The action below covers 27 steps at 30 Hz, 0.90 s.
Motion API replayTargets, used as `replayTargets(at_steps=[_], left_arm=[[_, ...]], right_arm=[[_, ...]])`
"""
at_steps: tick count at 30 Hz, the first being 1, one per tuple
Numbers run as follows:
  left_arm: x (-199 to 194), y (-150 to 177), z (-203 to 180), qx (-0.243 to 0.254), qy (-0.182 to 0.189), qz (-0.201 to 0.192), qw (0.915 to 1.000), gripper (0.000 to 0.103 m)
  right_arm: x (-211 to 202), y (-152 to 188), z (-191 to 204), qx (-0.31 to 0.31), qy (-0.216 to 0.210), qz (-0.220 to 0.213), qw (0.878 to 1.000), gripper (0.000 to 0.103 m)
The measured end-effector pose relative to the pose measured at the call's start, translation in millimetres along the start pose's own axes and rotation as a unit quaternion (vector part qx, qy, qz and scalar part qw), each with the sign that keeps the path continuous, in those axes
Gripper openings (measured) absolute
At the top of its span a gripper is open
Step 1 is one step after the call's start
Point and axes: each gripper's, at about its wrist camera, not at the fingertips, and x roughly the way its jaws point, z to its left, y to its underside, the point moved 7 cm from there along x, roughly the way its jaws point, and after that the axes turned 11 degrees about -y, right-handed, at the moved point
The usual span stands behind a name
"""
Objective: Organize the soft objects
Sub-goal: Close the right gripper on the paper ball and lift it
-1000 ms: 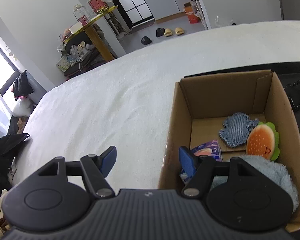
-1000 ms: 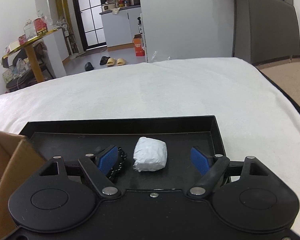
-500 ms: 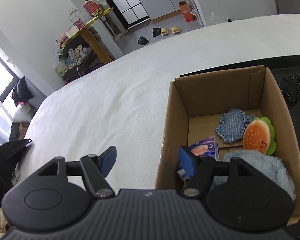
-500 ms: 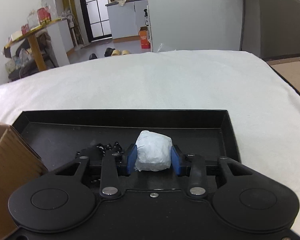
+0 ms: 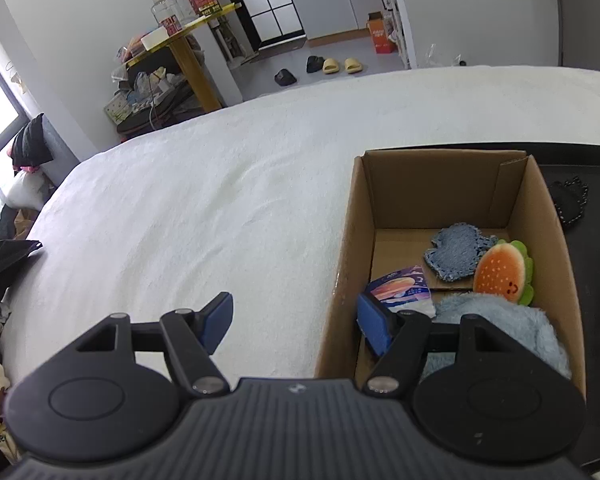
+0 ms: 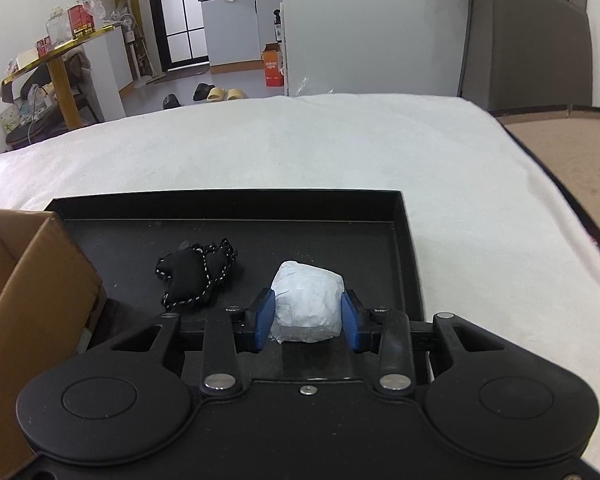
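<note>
My right gripper (image 6: 307, 322) is shut on a white soft bundle (image 6: 306, 300) and holds it over the black tray (image 6: 228, 200). A black beaded soft piece (image 6: 192, 276) lies on the tray to its left. A cardboard box (image 5: 536, 208) stands left of the tray; in it lie a blue knitted piece (image 5: 456, 252), a burger plush (image 5: 500, 276), a printed packet (image 5: 400, 288) and a pale blue fluffy thing (image 5: 500, 320). My left gripper (image 5: 296, 320) is open and empty, straddling the box's left wall.
Everything sits on a white bed cover (image 5: 220, 200). The box corner shows in the right wrist view (image 6: 28, 280). A brown-topped surface (image 6: 560, 160) lies at the far right. A cluttered yellow table (image 5: 188, 36) and slippers (image 5: 340, 65) stand on the floor beyond.
My right gripper closed on the white bundle and lifted it slightly, drawing back so the black beaded piece came into view. My left gripper stayed open and pulled back a little from the box.
</note>
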Motion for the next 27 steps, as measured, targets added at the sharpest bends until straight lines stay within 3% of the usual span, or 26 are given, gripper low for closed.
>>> replayTargets(at_steps=[14,27], left_arm=[[-8.3,10.2,8.6,-0.012,0.064,-0.016,0.9977,0.067],[-5.4,16.5,9.3,-0.017,0.092,-0.018,0.9955,0.067]], right_arm=[[-63.6,4.1,18.2,0.003,0.025,-0.043,0.999,0.035],[-87.1,-2.5,64.4,-0.049,0.001,-0.077,0.996,0.035]])
